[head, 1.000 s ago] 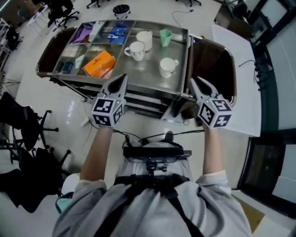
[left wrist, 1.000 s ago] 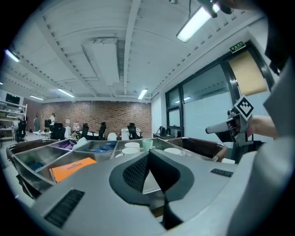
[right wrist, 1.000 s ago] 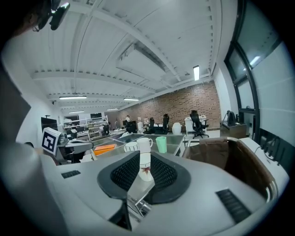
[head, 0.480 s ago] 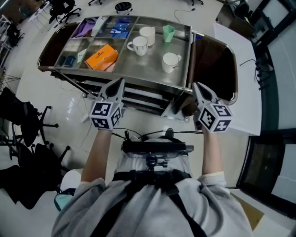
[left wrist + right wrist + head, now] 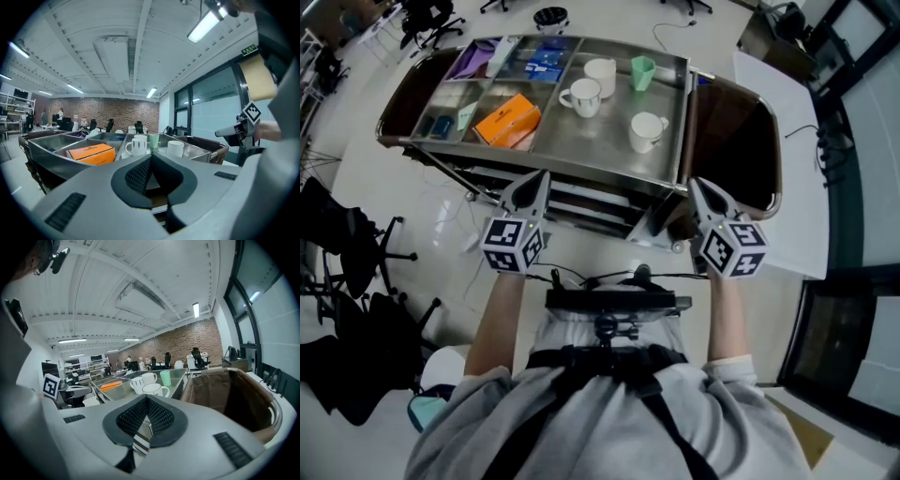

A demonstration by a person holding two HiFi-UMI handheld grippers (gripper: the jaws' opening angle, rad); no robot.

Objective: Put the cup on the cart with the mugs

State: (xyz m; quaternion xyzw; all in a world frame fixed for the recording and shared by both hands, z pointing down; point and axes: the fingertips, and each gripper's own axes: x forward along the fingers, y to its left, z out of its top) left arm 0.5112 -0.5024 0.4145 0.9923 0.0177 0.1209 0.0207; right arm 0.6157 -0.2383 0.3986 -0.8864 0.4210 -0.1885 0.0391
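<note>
Left tongs (image 5: pixel 540 178) and right tongs (image 5: pixel 695 185) are closed and empty, near the cart (image 5: pixel 591 141). The cup (image 5: pixel 641 71) stands by the mugs (image 5: pixel 584 96), so the task looks done. The tongs should simply keep clear.

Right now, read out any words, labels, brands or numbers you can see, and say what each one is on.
Nothing reads clearly enough to quote.
orange box: dark print on its top, too small to read.
blue packets: markings blurred.
green sign high by the windows: letters too small.
left tongs and right tongs: cubes show square patterns only, no words.
</note>
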